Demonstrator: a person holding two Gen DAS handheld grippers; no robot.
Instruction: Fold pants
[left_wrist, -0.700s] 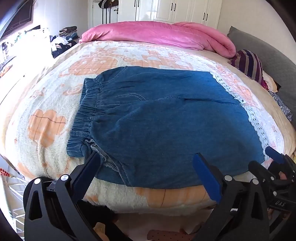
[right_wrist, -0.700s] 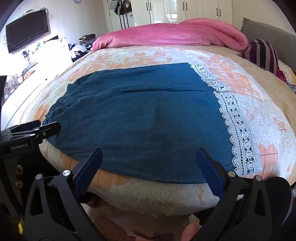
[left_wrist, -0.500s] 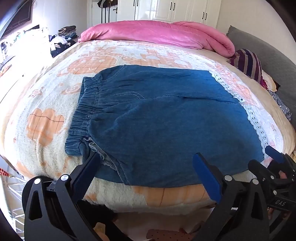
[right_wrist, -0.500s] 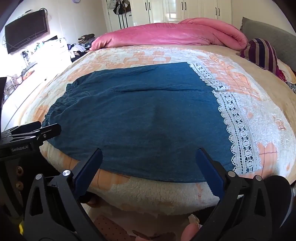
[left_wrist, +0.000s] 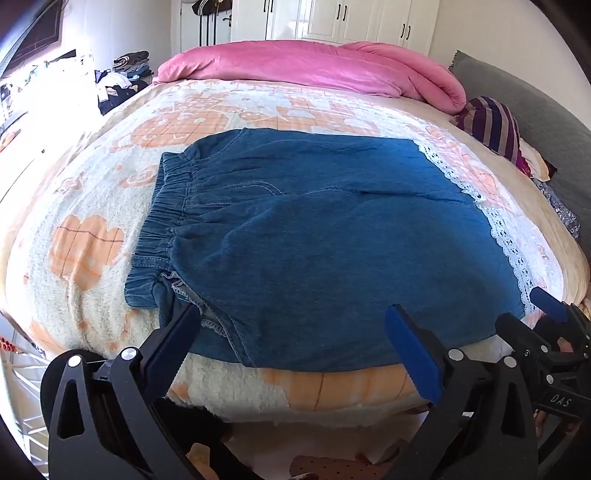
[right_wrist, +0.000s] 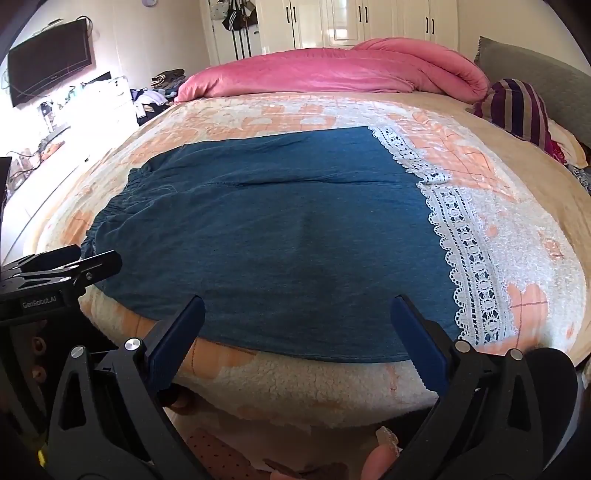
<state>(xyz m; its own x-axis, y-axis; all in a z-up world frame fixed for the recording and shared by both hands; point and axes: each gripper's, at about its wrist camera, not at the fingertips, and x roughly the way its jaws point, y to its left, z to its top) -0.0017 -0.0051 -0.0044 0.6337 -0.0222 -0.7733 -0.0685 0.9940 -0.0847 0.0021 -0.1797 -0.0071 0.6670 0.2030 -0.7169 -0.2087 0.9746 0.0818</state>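
Observation:
Blue denim pants with an elastic waistband at the left and white lace hems at the right lie flat on the bed, one leg folded over the other. My left gripper is open and empty at the near edge by the waistband end. My right gripper is open and empty at the near edge by the lace hem. The pants fill the right wrist view. Each gripper shows at the edge of the other's view.
The bed has a cream and orange fleece blanket. A pink duvet lies along the far side. A striped cushion and grey headboard are at the right. A TV and cluttered shelf are at the left.
Both grippers have drawn back and up slightly from the bed edge; the pants sit a little farther away in both views. The jaws stay open.

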